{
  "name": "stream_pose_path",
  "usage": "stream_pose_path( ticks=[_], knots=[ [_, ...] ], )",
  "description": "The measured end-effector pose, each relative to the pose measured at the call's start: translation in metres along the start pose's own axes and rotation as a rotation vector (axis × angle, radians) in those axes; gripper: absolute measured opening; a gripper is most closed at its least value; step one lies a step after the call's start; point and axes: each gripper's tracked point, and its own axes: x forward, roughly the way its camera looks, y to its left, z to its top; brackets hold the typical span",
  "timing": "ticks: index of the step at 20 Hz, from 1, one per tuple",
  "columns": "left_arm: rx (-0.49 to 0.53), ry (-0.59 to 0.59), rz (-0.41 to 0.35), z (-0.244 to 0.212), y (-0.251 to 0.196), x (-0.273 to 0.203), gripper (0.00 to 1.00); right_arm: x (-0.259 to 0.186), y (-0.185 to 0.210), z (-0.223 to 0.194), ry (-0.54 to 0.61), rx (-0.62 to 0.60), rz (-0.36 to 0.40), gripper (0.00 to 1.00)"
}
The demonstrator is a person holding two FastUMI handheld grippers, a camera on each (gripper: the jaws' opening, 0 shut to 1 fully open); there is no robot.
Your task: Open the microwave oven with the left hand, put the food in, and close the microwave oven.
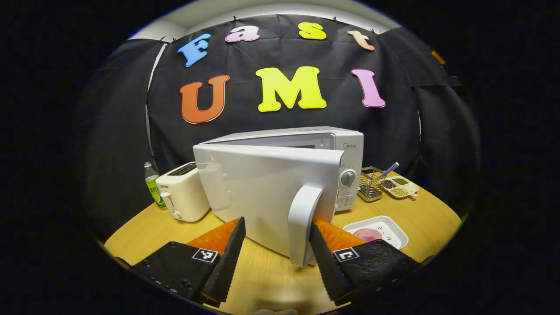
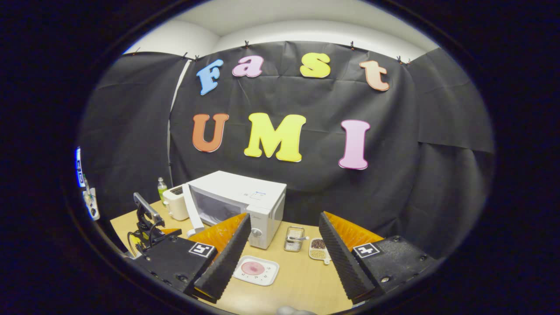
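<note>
opening microwave door [image 1: 267,192]: left gripper [image 1: 276,245] spread wide, hooking handle [image 1: 303,227] ungripped; right gripper [image 2: 283,249] gaping, empty; advising smooth arc.

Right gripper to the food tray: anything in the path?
Nothing visible does. In the right gripper view the food tray lies on bare table just ahead of the open right gripper, with the microwave and wire basket standing farther back.
</note>
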Motion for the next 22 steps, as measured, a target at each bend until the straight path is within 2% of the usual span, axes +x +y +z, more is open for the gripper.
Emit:
stream_pose_path(
  ticks=[1,2,3,7,8,10,11,12,18,21,22],
  knots=[
    [0.016,-0.004,0.012,-0.001,0.007,-0.005,0.78,0.002,0.004,-0.002,0.003,-0.008,0.004,1.00],
    [0.022,-0.009,0.014,-0.002,0.011,-0.009,0.93,0.003,0.008,-0.002,0.006,-0.011,0.010,1.00],
    [0.018,-0.013,0.017,-0.002,0.016,-0.014,0.94,0.004,0.013,-0.003,0.008,-0.009,0.019,1.00],
    [0.011,-0.007,0.048,-0.007,0.041,-0.037,0.96,0.010,0.028,-0.012,0.032,-0.002,0.047,1.00],
    [0.016,-0.007,0.057,-0.008,0.047,-0.043,0.96,0.011,0.030,-0.013,0.034,0.000,0.051,0.94],
    [0.023,-0.003,0.070,-0.009,0.060,-0.056,0.96,0.014,0.037,-0.016,0.043,0.006,0.062,0.94],
    [0.025,-0.004,0.077,-0.009,0.068,-0.062,0.96,0.015,0.043,-0.019,0.048,0.003,0.070,1.00],
    [0.031,0.000,0.087,-0.011,0.077,-0.069,0.96,0.016,0.048,-0.020,0.050,-0.002,0.078,0.94],
    [0.051,0.040,0.185,-0.024,0.143,-0.096,0.95,0.025,0.081,-0.039,0.079,-0.039,0.133,0.94],
    [0.051,0.051,0.214,-0.031,0.172,-0.107,0.96,0.035,0.087,-0.054,0.106,-0.030,0.126,0.94],
    [0.050,0.054,0.223,-0.033,0.181,-0.109,0.96,0.040,0.089,-0.062,0.124,-0.022,0.124,1.00]
  ],
)
